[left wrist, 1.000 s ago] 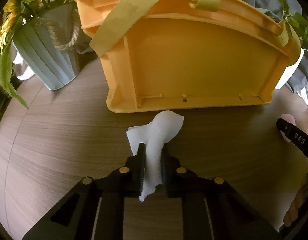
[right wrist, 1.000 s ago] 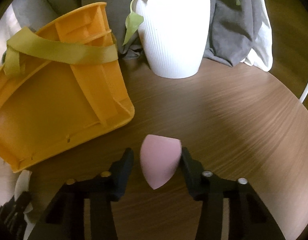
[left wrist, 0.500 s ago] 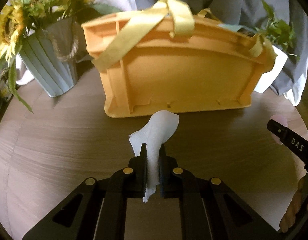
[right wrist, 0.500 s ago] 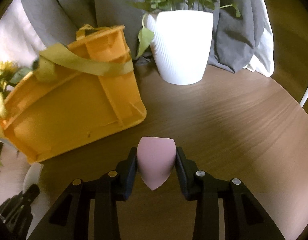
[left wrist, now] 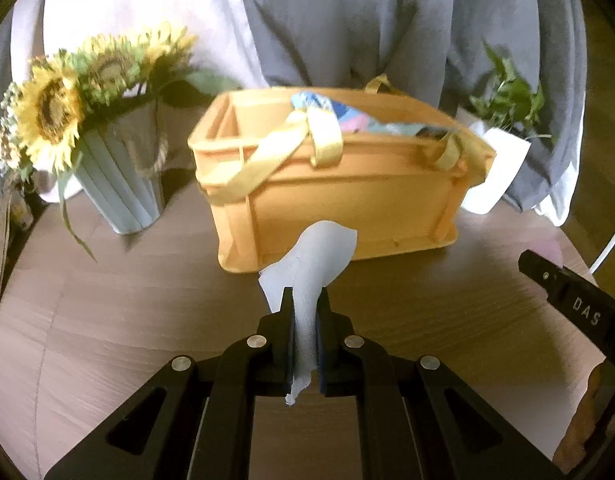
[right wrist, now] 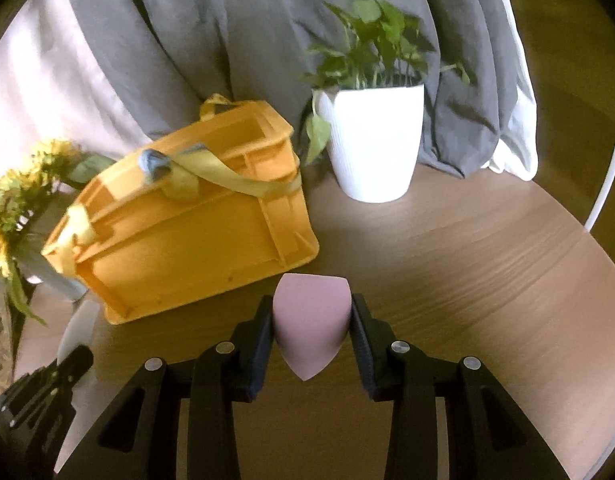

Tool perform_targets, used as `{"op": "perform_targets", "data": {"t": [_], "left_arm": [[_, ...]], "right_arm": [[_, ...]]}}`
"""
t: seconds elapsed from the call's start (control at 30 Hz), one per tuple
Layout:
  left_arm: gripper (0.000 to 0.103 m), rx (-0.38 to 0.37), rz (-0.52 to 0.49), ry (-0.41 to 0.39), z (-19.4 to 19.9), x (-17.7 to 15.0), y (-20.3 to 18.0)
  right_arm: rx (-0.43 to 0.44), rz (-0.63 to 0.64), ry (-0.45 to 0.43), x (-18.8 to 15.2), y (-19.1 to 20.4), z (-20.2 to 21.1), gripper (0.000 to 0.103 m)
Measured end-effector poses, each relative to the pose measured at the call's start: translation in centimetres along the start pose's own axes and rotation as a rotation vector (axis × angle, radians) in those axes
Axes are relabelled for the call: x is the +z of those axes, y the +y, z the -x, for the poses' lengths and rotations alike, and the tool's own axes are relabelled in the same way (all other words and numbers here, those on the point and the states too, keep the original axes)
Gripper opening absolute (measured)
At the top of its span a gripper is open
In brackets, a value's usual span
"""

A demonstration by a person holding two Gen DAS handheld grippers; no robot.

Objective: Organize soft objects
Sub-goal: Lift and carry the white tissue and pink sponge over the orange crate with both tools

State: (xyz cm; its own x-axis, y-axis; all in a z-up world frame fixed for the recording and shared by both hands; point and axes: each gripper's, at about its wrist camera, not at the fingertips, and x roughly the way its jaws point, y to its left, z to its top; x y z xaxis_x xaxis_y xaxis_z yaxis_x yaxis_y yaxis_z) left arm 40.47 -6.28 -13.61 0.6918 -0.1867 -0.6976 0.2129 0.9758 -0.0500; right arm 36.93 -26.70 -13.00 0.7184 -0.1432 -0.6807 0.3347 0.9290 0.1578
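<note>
My left gripper (left wrist: 305, 304) is shut on a white tissue (left wrist: 311, 264) and holds it above the table, in front of the orange basket (left wrist: 347, 200). The basket has yellow straps and holds several pale cloth items (left wrist: 339, 114). My right gripper (right wrist: 311, 308) is shut on a pink teardrop sponge (right wrist: 311, 324), lifted above the table to the right of the basket (right wrist: 187, 232). The right gripper's finger shows at the right edge of the left wrist view (left wrist: 567, 300). The left gripper and tissue show at the lower left of the right wrist view (right wrist: 73, 336).
A grey pot of sunflowers (left wrist: 119, 184) stands left of the basket. A white pot with a green plant (right wrist: 375, 140) stands behind its right end. Grey and white cloth (left wrist: 347, 20) hangs behind. The round wooden table (right wrist: 487, 272) ends at the right.
Both grippers have risen and drawn back from the basket, so its open top now shows. The right gripper has closed on the pink sponge. The left keeps hold of the tissue.
</note>
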Motion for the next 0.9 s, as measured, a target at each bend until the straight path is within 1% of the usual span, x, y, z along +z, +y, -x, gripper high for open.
{"op": "perform_targets", "data": {"t": [0.33,0.53,0.9], "left_arm": [[0.01,-0.019,-0.008,-0.103,4.6,1.4,0.2],[0.01,-0.029,-0.006,-0.148,6.7,2.2,0.1],[0.01,-0.038,-0.013,-0.231,9.1,4.2,0.1]], "right_arm": [[0.042,0.016,-0.063,0.5,0.8,4.3,0.038],[0.068,0.022,-0.109,1.0,1.3,6.4,0.038],[0.126,0.028,-0.178,2.6,2.3,9.0,0.038]]}}
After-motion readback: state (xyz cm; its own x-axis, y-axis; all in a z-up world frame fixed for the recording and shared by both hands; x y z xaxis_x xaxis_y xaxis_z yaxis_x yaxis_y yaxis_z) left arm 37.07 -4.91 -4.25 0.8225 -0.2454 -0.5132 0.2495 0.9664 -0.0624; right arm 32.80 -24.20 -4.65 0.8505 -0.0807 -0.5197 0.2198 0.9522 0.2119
